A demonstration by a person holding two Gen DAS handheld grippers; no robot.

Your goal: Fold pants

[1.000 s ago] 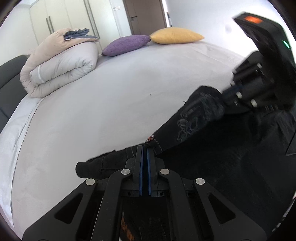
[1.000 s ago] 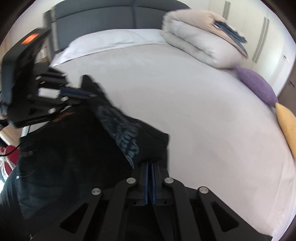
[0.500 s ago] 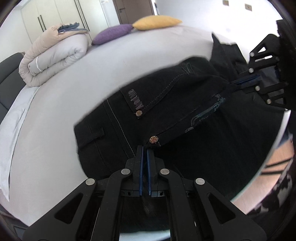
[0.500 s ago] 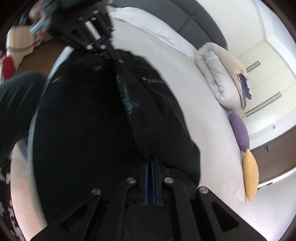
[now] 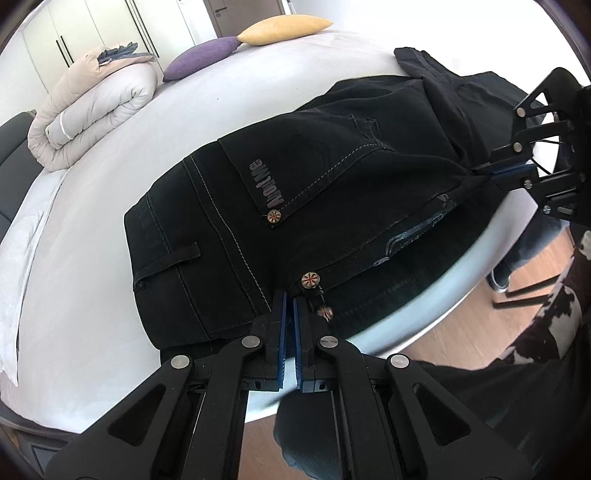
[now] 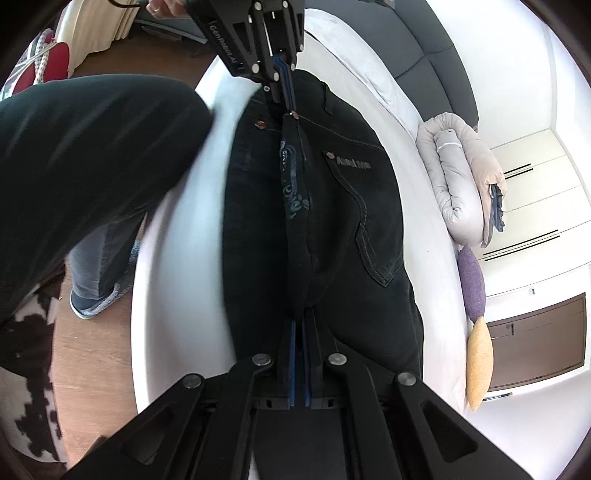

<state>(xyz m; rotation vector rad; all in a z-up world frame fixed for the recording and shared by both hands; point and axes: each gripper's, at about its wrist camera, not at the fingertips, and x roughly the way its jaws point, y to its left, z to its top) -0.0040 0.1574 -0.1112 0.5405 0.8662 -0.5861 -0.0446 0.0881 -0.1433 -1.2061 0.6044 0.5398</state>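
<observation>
Black jeans (image 5: 332,192) lie on the white bed near its front edge, back pocket up, and also show in the right wrist view (image 6: 332,206). My left gripper (image 5: 290,299) is shut on the waistband end by a metal rivet. My right gripper (image 6: 301,317) is shut on the other end of the same fabric edge, which is stretched taut between the two. The right gripper shows in the left wrist view (image 5: 495,173), the left gripper in the right wrist view (image 6: 286,107).
A rolled duvet (image 5: 92,107), a purple pillow (image 5: 203,55) and a yellow pillow (image 5: 284,27) lie at the far side of the bed (image 5: 74,277). The wooden floor (image 5: 461,321) and the person's legs are beside the bed edge.
Both grippers have pulled the jeans toward the bed's front edge and moved apart, drawing the gripped edge taut. The jeans now lie spread flat.
</observation>
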